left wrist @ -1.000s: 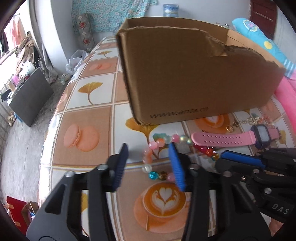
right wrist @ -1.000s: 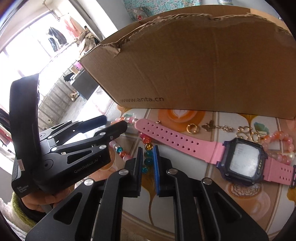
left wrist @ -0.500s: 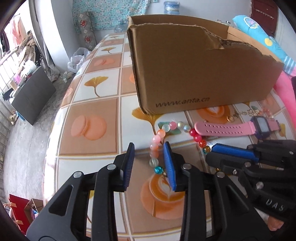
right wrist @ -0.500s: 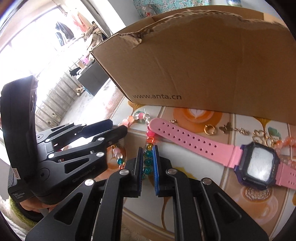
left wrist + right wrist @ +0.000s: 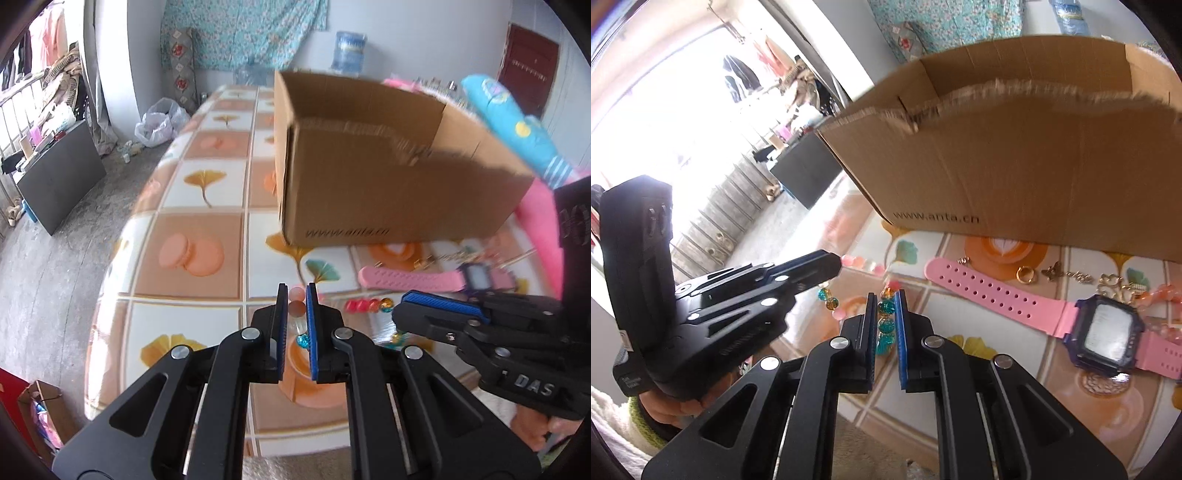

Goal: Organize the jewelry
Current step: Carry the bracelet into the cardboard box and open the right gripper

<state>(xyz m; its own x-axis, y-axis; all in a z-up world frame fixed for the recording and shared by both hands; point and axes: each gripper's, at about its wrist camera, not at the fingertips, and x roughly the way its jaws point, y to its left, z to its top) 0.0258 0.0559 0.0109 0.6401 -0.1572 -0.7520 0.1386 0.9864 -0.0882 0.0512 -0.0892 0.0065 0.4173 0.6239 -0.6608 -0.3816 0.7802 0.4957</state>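
Bracelet beads (image 5: 885, 318) sat pinched in my right claw (image 5: 885, 325) while my left claw (image 5: 295, 314) was closing on the same strand; opposing pulls risked snapping its cord.

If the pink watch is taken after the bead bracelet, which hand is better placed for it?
Right, probably. The pink watch lies close beside the right tool, which is shut on the bead bracelet. The left tool, its jaws closing on that bracelet's pale beads, is farther from the watch.
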